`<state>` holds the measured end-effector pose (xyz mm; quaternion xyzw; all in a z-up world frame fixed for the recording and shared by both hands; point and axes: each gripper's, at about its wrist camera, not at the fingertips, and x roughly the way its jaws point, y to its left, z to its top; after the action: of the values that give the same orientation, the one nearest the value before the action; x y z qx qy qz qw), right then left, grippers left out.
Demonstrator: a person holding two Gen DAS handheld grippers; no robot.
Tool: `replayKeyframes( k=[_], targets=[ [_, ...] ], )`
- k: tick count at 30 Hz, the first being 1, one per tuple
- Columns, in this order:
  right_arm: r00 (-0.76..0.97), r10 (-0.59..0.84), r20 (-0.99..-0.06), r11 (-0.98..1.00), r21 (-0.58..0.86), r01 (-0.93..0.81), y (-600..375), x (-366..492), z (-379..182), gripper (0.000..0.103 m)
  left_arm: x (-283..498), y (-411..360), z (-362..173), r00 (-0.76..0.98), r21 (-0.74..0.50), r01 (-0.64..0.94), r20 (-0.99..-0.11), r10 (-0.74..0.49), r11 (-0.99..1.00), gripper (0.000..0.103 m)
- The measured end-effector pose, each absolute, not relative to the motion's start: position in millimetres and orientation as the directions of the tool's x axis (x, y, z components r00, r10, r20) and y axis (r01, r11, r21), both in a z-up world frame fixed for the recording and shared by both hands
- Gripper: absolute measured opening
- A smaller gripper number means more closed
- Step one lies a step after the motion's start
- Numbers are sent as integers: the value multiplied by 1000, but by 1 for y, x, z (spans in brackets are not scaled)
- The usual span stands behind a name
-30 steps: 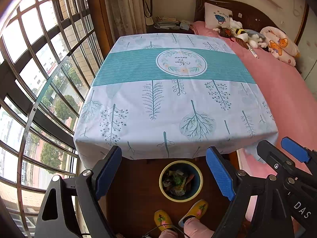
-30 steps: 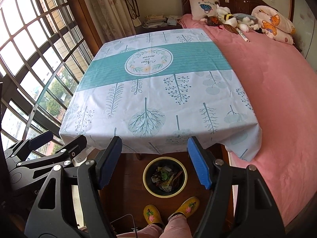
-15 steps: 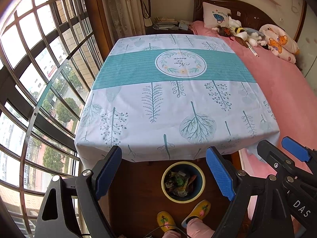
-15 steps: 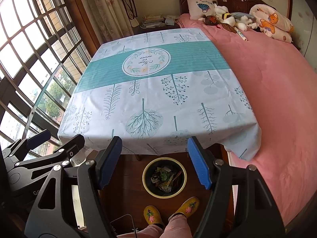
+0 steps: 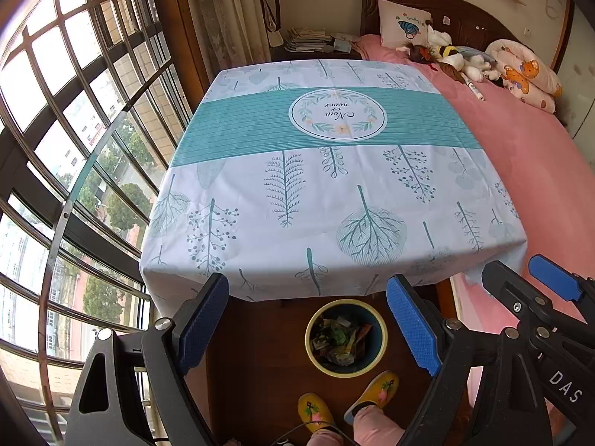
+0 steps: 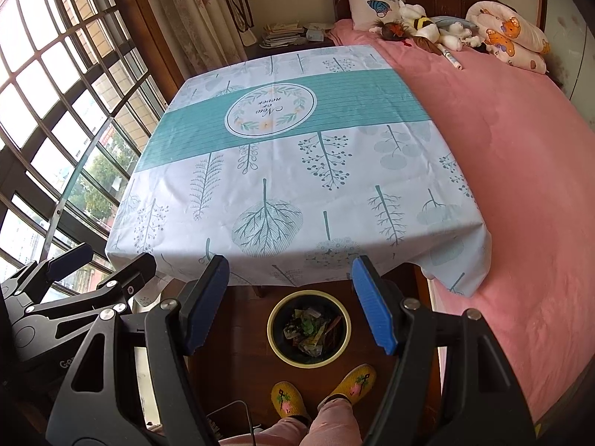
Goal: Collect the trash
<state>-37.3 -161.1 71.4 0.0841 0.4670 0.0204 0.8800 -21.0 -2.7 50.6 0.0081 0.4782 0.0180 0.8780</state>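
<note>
Nearest to me, my left tongs (image 5: 308, 330) stand wide apart with nothing between the blue pads (image 5: 202, 319), and my right tongs (image 6: 290, 304) are spread just as wide and hold nothing either. In the left wrist view the right tongs show at the right edge; in the right wrist view the left ones sit at the lower left.

Below both I see the wooden floor (image 6: 238, 334) and the person's feet in yellow slippers (image 6: 288, 399), with pink trouser legs (image 6: 331, 427) above them. Just beyond the toes stands the round waste bin (image 5: 316, 360), yellow-rimmed with a blue wall, upright on the floor near the front edge of the table. The trash (image 6: 312, 332) lies inside it: crumpled wrappers and scraps in a loose heap. I cannot tell the single pieces apart.

Beyond the bin is the table, covered by a pale tablecloth (image 6: 297, 186) printed with trees and leaves, with a teal band and a round wreath emblem (image 6: 269, 109) across its far half. The cloth hangs over the near edge.

To the right, touching the table's side, runs a bed with a pink cover (image 6: 520, 186). At its head lie a white pillow (image 6: 372, 3), plush toys (image 6: 427, 26) and a rolled quilt (image 6: 509, 37). To the left are barred windows (image 5: 55, 130). Farthest off are a curtain (image 5: 230, 11) and a stack of books (image 5: 308, 39).
</note>
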Motion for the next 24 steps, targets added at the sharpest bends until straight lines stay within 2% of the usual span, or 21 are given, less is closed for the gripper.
replayKeyframes(
  k=[24],
  targets=[
    [564,110,-818,985,164,45,-161,-37,70,66,-18,-4,49,535,28,4,-844,21,1000,88]
  ],
)
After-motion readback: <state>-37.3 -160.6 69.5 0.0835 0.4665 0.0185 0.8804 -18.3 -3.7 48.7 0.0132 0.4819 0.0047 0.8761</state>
